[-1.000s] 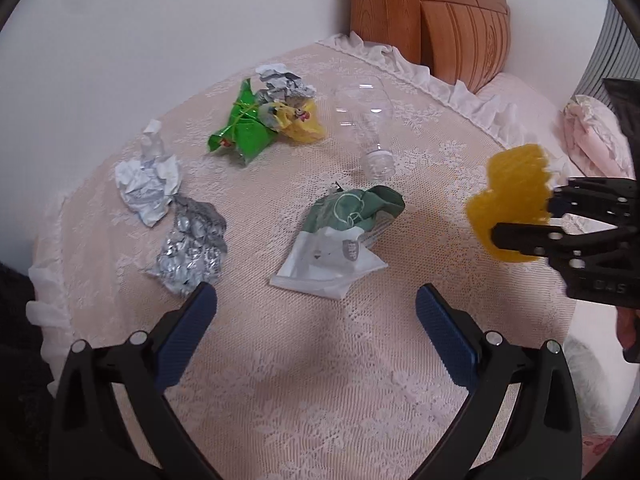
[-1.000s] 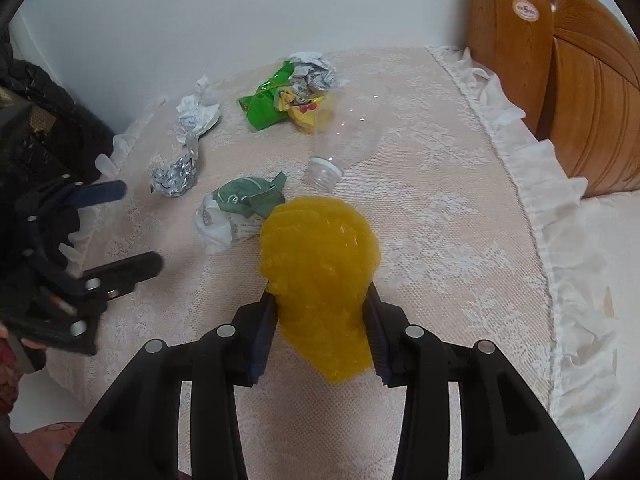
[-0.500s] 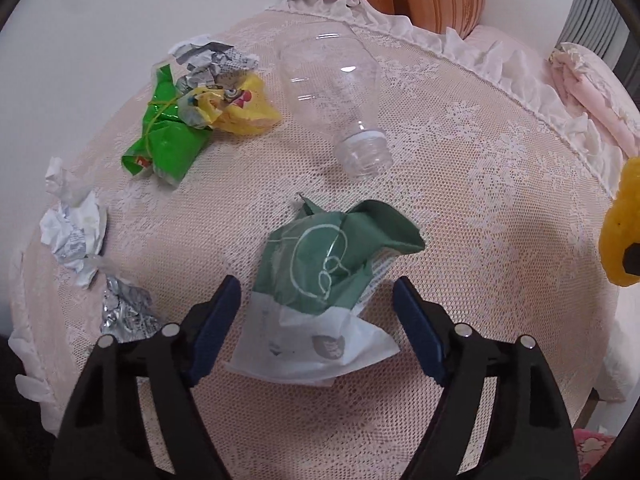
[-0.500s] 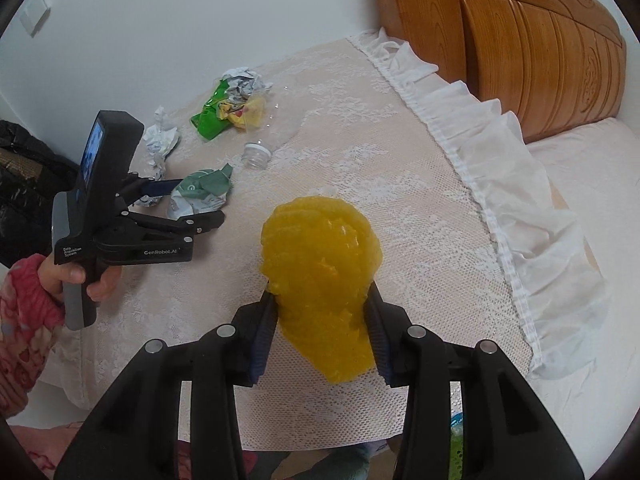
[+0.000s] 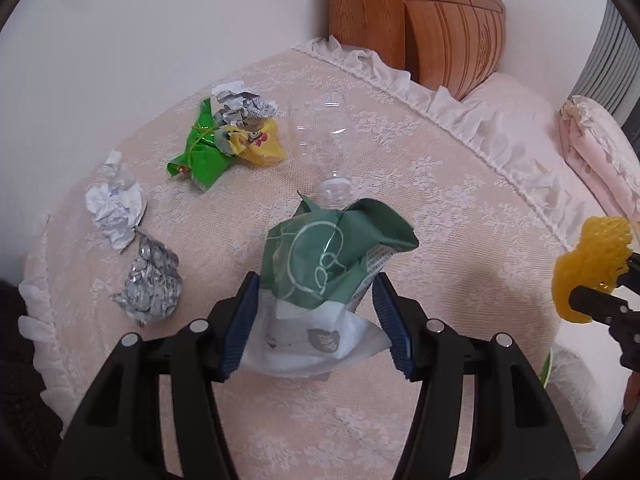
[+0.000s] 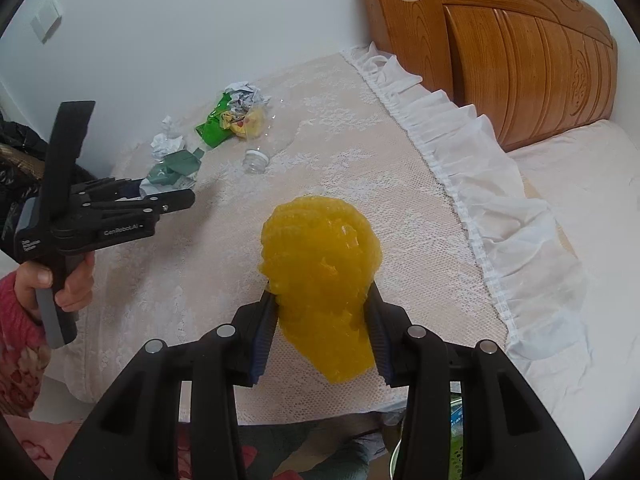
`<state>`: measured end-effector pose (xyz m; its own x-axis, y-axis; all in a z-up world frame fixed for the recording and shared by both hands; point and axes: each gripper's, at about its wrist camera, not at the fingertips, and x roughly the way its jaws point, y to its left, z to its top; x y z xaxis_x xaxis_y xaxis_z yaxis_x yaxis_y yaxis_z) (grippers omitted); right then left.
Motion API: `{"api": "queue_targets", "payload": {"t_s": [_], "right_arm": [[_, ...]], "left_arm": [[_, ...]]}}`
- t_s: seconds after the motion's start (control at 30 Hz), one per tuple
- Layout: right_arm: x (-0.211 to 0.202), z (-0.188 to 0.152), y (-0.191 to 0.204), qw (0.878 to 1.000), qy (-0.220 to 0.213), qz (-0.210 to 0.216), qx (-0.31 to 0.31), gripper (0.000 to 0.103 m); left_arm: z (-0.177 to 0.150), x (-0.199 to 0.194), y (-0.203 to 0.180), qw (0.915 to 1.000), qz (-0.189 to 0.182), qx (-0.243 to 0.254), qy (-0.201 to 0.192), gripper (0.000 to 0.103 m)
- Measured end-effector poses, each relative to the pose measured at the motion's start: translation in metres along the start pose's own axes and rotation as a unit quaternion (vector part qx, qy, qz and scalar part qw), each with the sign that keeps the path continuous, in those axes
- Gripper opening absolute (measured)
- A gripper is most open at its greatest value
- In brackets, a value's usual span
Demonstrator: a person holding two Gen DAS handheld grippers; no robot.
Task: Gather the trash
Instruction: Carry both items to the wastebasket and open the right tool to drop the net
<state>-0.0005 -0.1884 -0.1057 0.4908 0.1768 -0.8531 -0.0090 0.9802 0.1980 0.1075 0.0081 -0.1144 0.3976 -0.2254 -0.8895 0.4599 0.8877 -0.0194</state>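
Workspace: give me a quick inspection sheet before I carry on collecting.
Surface: lace cloth over the table.
Job's things: green-white wrapper, yellow netting, clear bottle, foil wad, paper ball, green and yellow wrappers.
Clutter: nothing seen.
Grippers: left gripper jaws closing around green-white wrapper; right gripper clamps yellow netting.
Cables: nothing seen.
Surroundings: white wall, wooden headboard, pink bedding.
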Motion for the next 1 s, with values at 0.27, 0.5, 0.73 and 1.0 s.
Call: {"api": "queue_targets", "payload": {"t_s": [0.27, 0.5, 0.73, 1.0], "right_arm": [[-0.051, -0.039, -0.016, 0.999, -0.016, -0.031, 0.010, 0.043], [-0.076, -0.082, -0.048, 0.997, -0.010, -0.043, 0.062, 0.043], [-0.092, -0.102, -0.072, 0.994, -0.025, -0.061, 0.093, 0.043], [-0.084, -0.151, -0.118, 0.981, 0.017, -0.131, 0.139, 0.044]], "left_arm": [[-0.034, -0.050, -0.058, 0.9978, -0.033, -0.057, 0.002, 0.057], [-0.048, -0.064, -0.126, 0.9985, -0.055, -0.010, 0.001, 0.057], [-0.056, -0.069, -0.182, 0.9958, -0.076, 0.051, 0.000, 0.057], [-0.069, -0.058, -0.234, 0.9890, -0.095, 0.112, 0.021, 0.057]]}}
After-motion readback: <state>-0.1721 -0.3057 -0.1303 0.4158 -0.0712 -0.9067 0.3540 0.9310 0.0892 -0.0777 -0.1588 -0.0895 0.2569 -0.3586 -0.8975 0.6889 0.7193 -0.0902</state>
